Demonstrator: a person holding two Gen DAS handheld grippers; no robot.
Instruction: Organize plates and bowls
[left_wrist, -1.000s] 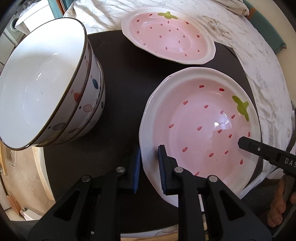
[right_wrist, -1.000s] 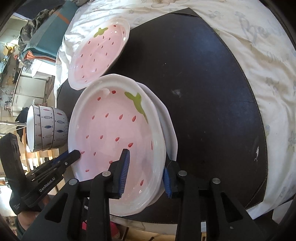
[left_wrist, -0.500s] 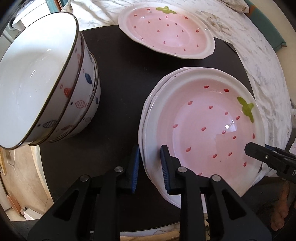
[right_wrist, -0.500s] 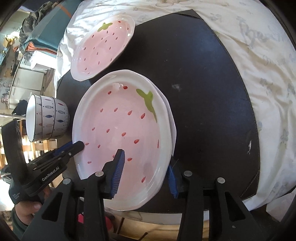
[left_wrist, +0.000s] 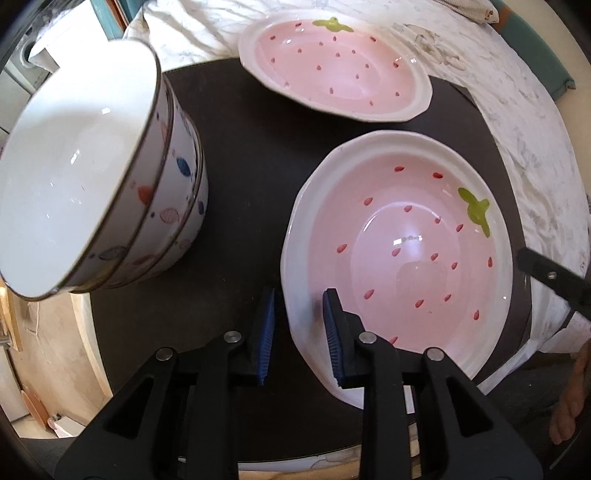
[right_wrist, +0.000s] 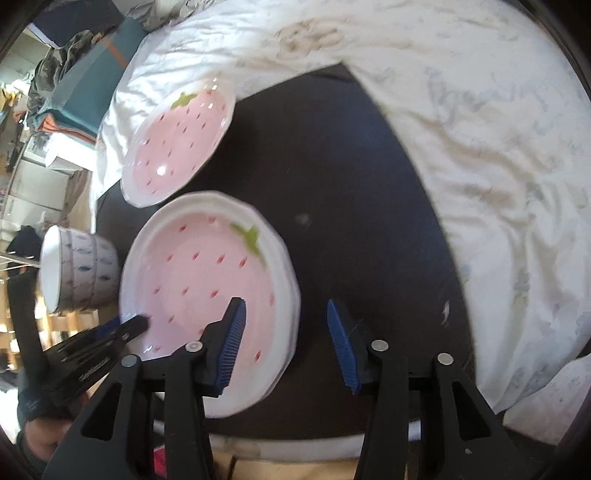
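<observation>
Both the left gripper (left_wrist: 299, 332) and the right gripper (right_wrist: 284, 339) are black plastic frames with triangular cut-outs, silver screws at the joints and ribbed blue finger pads (left_wrist: 331, 336).

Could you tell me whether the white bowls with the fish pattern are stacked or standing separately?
Stacked. The bowls are nested one inside another on the dark mat, their dark rims showing one below the next down the side.

Both fisheye cameras ride above their own gripper fingers. The left wrist view looks straight down, close over the near left rim of the stacked strawberry plates (left_wrist: 399, 236). The right wrist view tilts steeply down from their right. Both share that stack, the far strawberry plate (right_wrist: 177, 144), the stacked bowls (left_wrist: 92, 199) and the black mat (right_wrist: 351, 206).
</observation>
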